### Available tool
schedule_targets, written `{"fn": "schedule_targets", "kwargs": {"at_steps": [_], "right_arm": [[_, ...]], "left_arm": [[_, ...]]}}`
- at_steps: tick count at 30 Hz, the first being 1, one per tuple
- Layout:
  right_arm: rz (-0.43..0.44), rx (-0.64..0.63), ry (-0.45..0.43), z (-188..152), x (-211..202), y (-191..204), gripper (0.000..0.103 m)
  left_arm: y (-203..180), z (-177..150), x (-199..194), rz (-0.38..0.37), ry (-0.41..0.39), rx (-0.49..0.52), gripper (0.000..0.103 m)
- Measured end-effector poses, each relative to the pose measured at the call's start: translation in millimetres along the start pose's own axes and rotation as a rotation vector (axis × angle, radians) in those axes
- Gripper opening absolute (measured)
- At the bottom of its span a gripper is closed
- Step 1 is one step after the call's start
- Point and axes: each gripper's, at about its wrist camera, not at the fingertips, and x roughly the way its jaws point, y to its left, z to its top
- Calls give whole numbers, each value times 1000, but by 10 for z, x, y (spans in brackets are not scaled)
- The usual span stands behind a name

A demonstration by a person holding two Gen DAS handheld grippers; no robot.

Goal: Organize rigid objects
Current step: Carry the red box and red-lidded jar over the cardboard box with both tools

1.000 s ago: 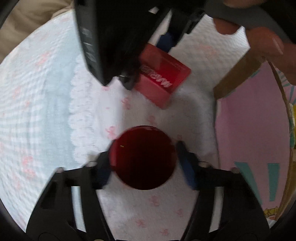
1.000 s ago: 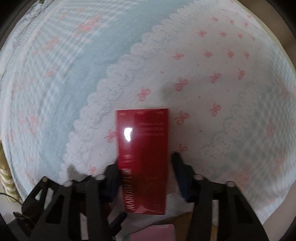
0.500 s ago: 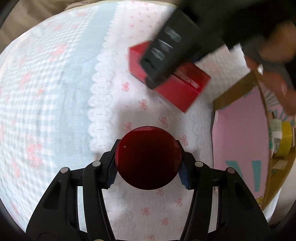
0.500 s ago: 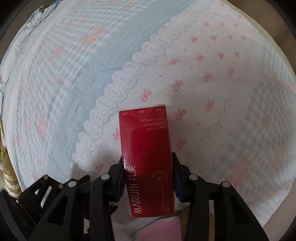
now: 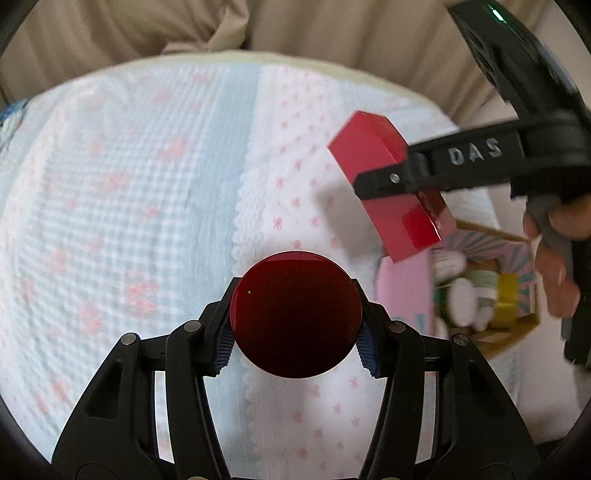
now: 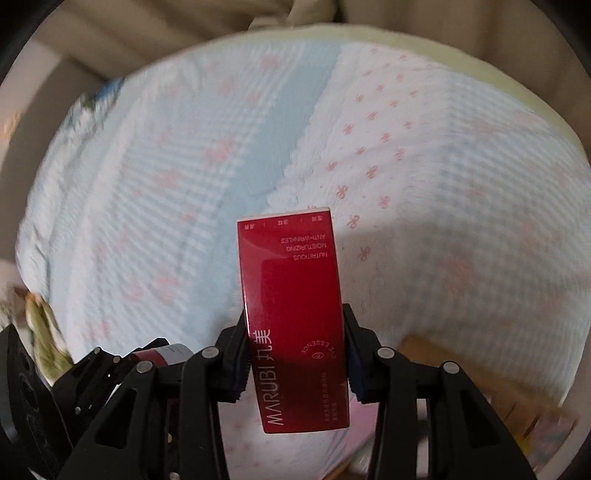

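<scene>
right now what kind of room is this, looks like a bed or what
Probably a bedroom: the work surface is a bed or mattress under a quilted bedspread with pink bows and lace trim. A cardboard box of jars sits at its edge, and beige fabric hangs behind.

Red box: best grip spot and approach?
Across its two narrow long sides, near the lower end, from above, as the right gripper holds the red box now. Those sides are flat and parallel, the width fits the jaws, and the broad printed face stays clear.
</scene>
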Motion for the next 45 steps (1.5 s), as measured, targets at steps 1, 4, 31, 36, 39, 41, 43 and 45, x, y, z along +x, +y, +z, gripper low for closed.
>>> {"fn": "schedule_targets", "kwargs": {"at_steps": [1, 4, 31, 36, 39, 41, 43, 45], "right_arm": [[12, 28, -19, -70, -89, 34, 39], [43, 126, -86, -253, -467, 39, 39], [-111, 652, -191, -2348, -1644, -2012, 39], [-108, 653, -161, -2432, -1454, -2305, 39], [-101, 631, -138, -2430, -1316, -2444, 39], [-87, 616, -127, -2398, -1228, -2523, 39], [-75, 605, -121, -2371, -1163, -2572, 39], [-61, 598, -116, -2344, -1104, -2603, 39]], "left_arm": [[-49, 33, -129, -9, -8, 7, 51], [-263, 134, -424, -36, -24, 33, 51], [-2348, 136, -13, -198, 74, 330, 51], [-2564, -37, 350, -173, 137, 367, 51], [-2668, -161, 567, -152, 181, 390, 51], [-2720, -214, 652, -140, 200, 399, 51], [-2757, -267, 734, -123, 218, 409, 51], [-2794, -294, 793, -103, 232, 425, 51]]}}
